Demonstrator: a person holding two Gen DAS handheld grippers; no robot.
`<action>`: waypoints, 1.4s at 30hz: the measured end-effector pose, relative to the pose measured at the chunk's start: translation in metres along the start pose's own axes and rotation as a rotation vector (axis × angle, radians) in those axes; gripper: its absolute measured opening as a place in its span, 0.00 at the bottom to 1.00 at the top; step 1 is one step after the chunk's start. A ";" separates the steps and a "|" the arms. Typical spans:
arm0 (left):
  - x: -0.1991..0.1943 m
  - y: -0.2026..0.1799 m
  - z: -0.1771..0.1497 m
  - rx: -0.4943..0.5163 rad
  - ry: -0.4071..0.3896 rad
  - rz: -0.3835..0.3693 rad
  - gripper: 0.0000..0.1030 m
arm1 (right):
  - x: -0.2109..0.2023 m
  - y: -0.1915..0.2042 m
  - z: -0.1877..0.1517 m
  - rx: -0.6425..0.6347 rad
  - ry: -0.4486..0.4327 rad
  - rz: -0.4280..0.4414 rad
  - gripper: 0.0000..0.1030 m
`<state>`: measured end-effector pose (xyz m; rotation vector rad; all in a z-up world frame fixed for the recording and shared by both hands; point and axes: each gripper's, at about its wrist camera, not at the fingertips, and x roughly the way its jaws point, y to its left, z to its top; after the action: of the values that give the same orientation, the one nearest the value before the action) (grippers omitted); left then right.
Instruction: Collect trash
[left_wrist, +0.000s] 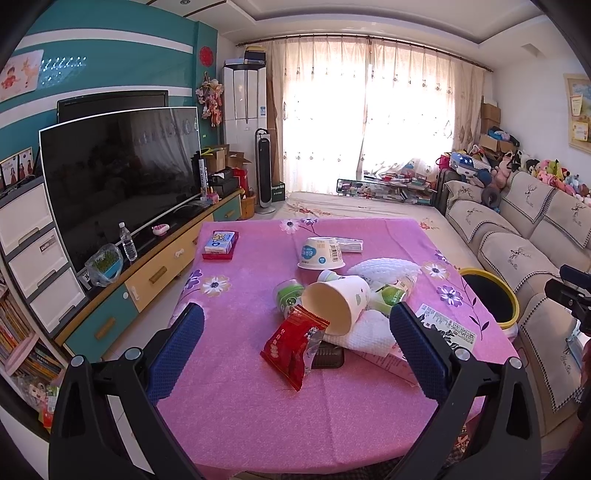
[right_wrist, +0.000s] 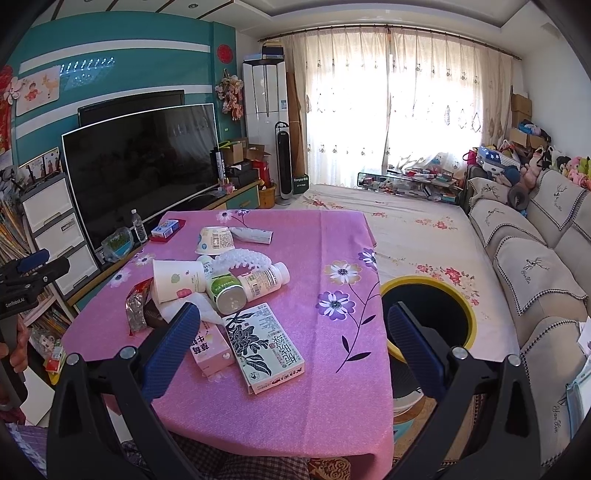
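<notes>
Trash is piled mid-table on the pink flowered cloth (left_wrist: 240, 369). In the left wrist view I see a red snack packet (left_wrist: 295, 343), a tipped paper cup (left_wrist: 338, 302), white tissue (left_wrist: 369, 334), an upturned yogurt tub (left_wrist: 320, 253) and white foam netting (left_wrist: 384, 267). My left gripper (left_wrist: 295, 314) hangs open just in front of the packet, holding nothing. The right wrist view shows a flower-printed carton (right_wrist: 264, 345), a pink box (right_wrist: 210, 350) and two bottles (right_wrist: 262, 280). My right gripper (right_wrist: 293, 314) is open above the table's right front, empty. A yellow-rimmed black bin (right_wrist: 421, 279) stands right of the table.
A TV (left_wrist: 122, 173) on a low cabinet with a water bottle (left_wrist: 127, 242) lines the left wall. A sofa (left_wrist: 517, 251) runs along the right, close behind the bin (left_wrist: 514, 301). A blue box (left_wrist: 220, 243) lies at the table's far left corner. Carpeted floor stretches beyond the table.
</notes>
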<state>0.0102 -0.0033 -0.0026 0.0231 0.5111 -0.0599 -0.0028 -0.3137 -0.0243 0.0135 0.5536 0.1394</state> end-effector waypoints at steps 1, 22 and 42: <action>0.000 0.000 0.000 0.001 0.001 -0.001 0.96 | 0.001 0.000 0.001 0.000 0.003 0.000 0.94; 0.010 0.000 -0.004 0.001 0.020 -0.002 0.96 | 0.010 -0.001 -0.002 0.007 0.026 0.002 0.94; 0.013 0.000 -0.006 0.004 0.024 -0.004 0.96 | 0.013 -0.002 -0.001 0.013 0.036 0.005 0.94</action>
<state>0.0189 -0.0039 -0.0138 0.0269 0.5355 -0.0645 0.0080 -0.3140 -0.0326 0.0245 0.5908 0.1408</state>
